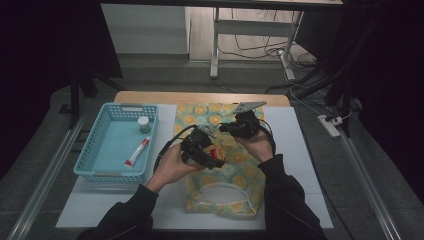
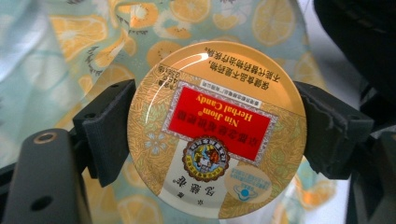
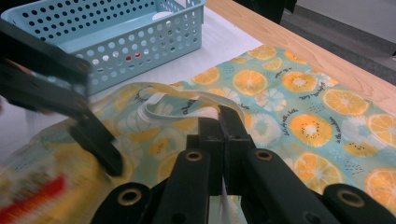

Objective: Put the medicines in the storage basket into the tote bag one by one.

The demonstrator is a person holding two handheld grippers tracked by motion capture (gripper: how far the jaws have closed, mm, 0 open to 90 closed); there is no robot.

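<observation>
Left gripper sat low over the fruit-print fabric bag, its fingers clamped on opposite edges of a round candy tin. In the left gripper view the tin's lid faced the camera: gold rim, red panel reading "Herbal Candy", printing upside down from that camera. The tin was held clear above the bag, with the orange-slice pattern visible behind it. In the high view only a small red patch of the tin showed between the fingers.

Right gripper was held just beyond the left one, over the upper half of the bag. In the right gripper view its fingers stood pressed together on a white-lined strip of the bag's fabric edge, lifting it off the rest of the cloth. The left gripper appeared blurred at the left of that view, with the tin a yellow and red smear at the lower corner.

Bag lay on a white mat covering most of the wooden counter. A light blue perforated basket stood on the mat to the left, well apart from both grippers. Inside it: a small jar with a white lid near the far right corner, and a white tube with a red cap lying diagonally beside the right wall.
</observation>
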